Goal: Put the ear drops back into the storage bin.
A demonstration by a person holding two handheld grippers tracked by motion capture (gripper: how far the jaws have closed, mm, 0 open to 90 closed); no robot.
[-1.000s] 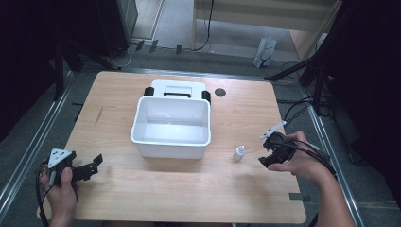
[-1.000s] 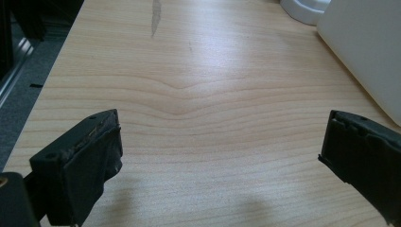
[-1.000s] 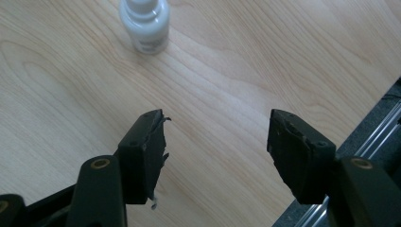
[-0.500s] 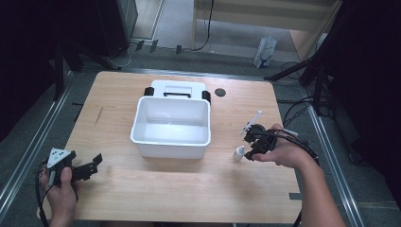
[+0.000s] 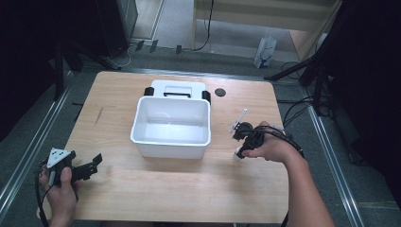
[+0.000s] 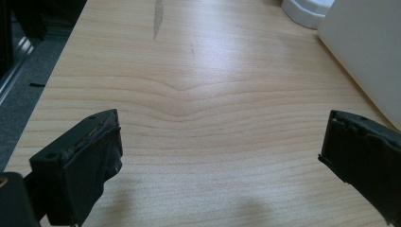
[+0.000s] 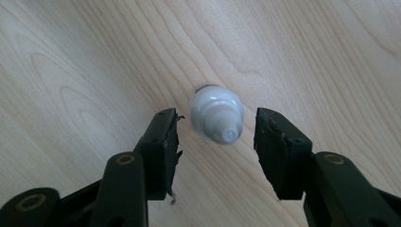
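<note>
- The counter (image 5: 156,198) is pale wood with a wavy grain, smooth, with a soft satin sheen where light falls.
- The white bin (image 5: 171,126) looks like smooth plastic, slightly glossy inside.
- The lid (image 5: 177,89) behind it is white plastic too, with black plastic clips.
- The small white bottle (image 7: 216,113) seems to be matt plastic; its cap has fine ribbing around the edge.
- The right tool (image 7: 216,142) has matt black plastic jaws with rough, frayed pad edges and brass-coloured metal rivets.
- The left tool (image 6: 220,156) shows the same dull black, with worn, scuffed pads.
- The floor strip beside the counter has bright metal rails (image 5: 28,156).
</note>
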